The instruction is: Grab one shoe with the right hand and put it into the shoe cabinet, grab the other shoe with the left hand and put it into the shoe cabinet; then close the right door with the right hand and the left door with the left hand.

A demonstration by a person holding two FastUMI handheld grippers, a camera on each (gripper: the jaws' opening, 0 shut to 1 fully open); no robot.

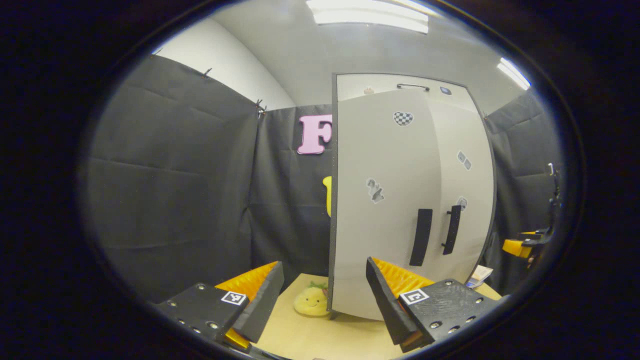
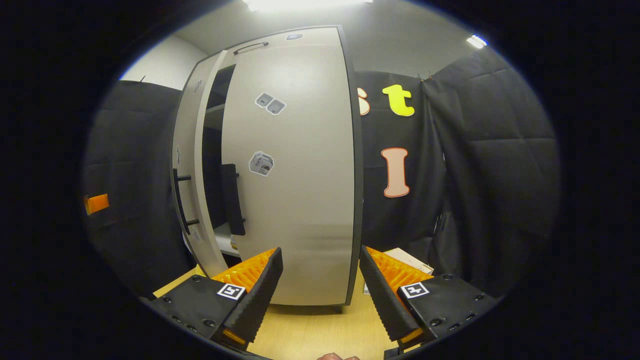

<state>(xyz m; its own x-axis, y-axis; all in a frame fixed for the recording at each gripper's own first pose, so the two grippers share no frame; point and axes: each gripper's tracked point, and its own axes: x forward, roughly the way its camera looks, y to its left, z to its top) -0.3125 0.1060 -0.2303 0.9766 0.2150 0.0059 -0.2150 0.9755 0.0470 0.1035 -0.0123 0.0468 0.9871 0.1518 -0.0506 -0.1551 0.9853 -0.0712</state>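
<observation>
Fingers first: my left gripper (image 1: 320, 295) and right gripper (image 2: 320, 290) are both spread wide, grasping nothing, above the desk (image 2: 310, 330). Beyond them stands the shoe cabinet (image 2: 300, 165). From the right gripper view, the right door (image 2: 295, 200) looks nearly closed, while the left door (image 2: 187, 165) stands ajar, its upright handle (image 2: 181, 200) left of my fingers. I judge the left gripper nearer that door. I cannot make out the shoes.
</observation>
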